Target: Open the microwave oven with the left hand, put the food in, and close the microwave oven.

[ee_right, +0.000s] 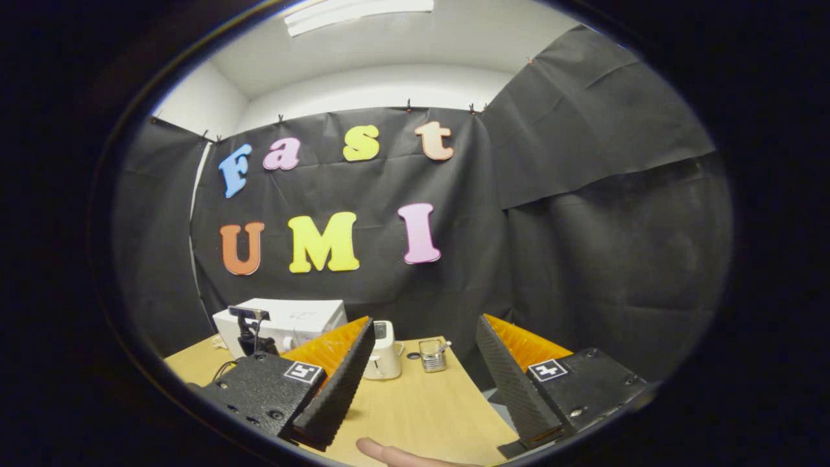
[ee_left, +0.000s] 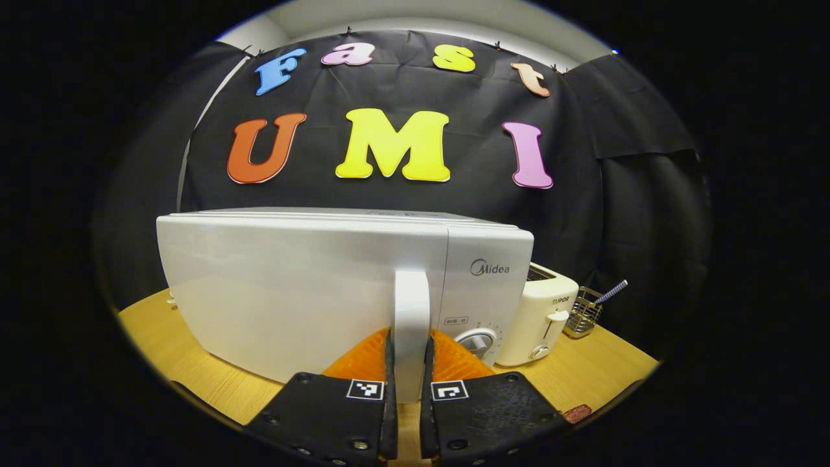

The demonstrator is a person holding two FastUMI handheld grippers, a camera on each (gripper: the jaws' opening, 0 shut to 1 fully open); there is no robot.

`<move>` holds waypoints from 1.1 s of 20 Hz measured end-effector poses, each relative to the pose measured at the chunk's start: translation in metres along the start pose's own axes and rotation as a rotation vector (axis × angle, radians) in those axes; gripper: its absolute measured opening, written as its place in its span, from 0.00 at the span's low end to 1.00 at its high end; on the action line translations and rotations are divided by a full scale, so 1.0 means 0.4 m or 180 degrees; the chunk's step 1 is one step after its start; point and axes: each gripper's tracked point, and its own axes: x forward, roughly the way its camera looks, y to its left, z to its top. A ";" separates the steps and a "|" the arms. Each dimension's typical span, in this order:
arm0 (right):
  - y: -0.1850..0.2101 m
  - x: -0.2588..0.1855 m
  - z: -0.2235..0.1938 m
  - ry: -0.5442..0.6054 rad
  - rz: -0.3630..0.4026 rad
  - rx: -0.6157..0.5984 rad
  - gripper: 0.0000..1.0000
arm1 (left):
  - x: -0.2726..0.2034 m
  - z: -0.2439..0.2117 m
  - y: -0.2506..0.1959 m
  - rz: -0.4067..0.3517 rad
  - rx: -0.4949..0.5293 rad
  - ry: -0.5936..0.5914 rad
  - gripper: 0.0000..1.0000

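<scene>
Left gripper (ee_left: 410,383): jaws clamped on the vertical door handle (ee_left: 412,311) of the white microwave oven (ee_left: 311,285), which stands on the wooden counter (ee_left: 583,370). The handle's lower end is cut off behind the fingers; whether the door is ajar cannot be told. A toaster (ee_left: 541,314) and a wire holder (ee_left: 583,311) sit just right of the oven.

Right gripper (ee_right: 421,389): jaws wide apart, empty, above the counter. A fingertip (ee_right: 382,451) shows at the bottom edge. The oven appears far off, partly hidden.

My left gripper (ee_left: 410,383) has its jaws clamped on the microwave (ee_left: 337,292) door's white handle (ee_left: 412,324), toaster (ee_left: 541,318) just beside.
</scene>
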 end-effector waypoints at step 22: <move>0.118 -0.121 -0.057 0.0154 0.0218 0.0075 1.00 | -0.489 -0.057 0.224 -0.0168 0.0057 -0.0175 0.23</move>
